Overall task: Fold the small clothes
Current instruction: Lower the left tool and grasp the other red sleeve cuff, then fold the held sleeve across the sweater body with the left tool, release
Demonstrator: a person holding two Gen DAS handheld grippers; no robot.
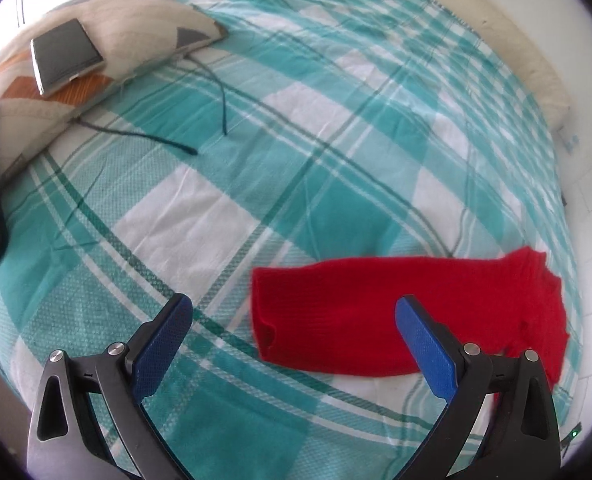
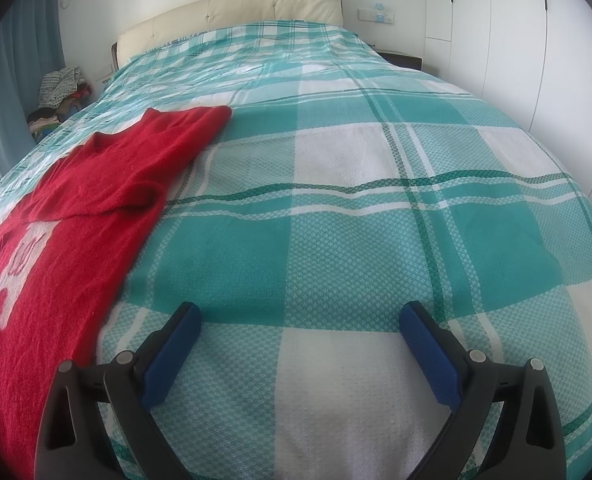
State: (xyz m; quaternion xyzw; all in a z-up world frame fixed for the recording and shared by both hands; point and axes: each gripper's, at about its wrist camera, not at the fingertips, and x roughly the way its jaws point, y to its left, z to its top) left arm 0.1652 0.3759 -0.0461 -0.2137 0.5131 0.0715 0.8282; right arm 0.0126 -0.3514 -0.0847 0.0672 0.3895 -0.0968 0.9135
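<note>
The red sweater lies flat on the checked bedspread, one sleeve stretched sideways, the other already folded across its chest. Judged next step: pinch the outstretched sleeve at its cuff, lift low, and lay it across the body without dragging. Left gripper hovers wide open over that sleeve, holding nothing. Right gripper hangs equally wide beside the sweater, empty.

Patterned pillow, notebook on it, checked bedspread.
</note>
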